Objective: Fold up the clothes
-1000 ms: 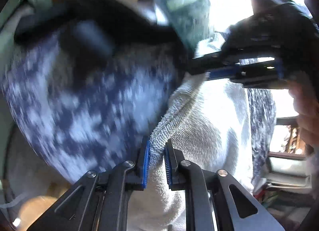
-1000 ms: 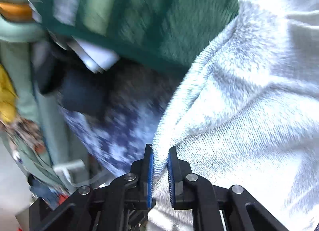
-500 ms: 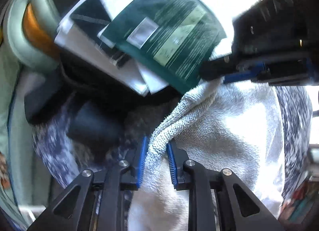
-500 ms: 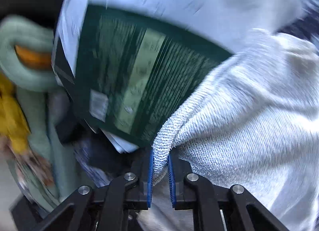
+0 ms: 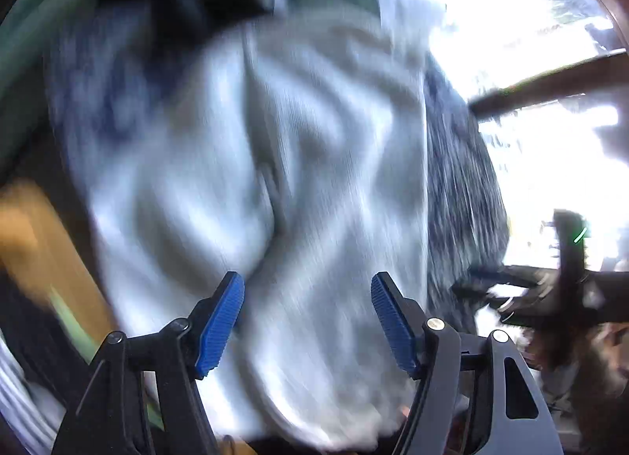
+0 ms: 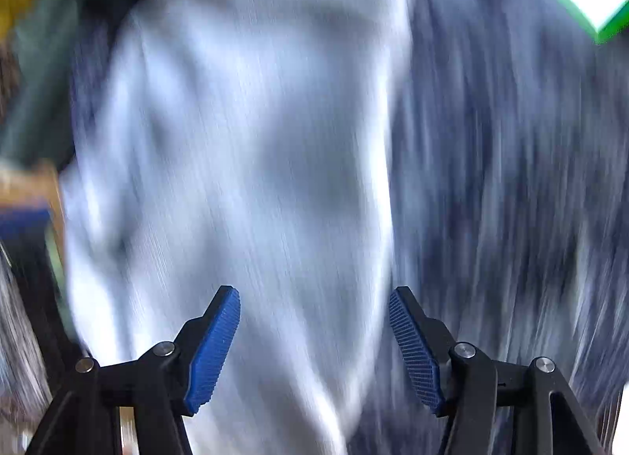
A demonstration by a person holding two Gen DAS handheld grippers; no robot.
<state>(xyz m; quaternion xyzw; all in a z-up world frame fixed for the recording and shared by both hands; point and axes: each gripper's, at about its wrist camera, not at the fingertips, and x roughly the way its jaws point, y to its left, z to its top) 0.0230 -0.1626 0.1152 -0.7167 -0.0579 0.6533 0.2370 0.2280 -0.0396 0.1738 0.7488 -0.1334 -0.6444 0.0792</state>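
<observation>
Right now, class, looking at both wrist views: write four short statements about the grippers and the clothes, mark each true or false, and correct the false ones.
1. The left gripper is clamped on the garment's edge. False: its jaws have just been opening and stand apart, gripping nothing.
2. The right gripper is open. True.
3. The pale grey knit garment lies on a dark blue mottled cloth. True.
4. The grey garment is bright red. False: it is pale grey.
</observation>
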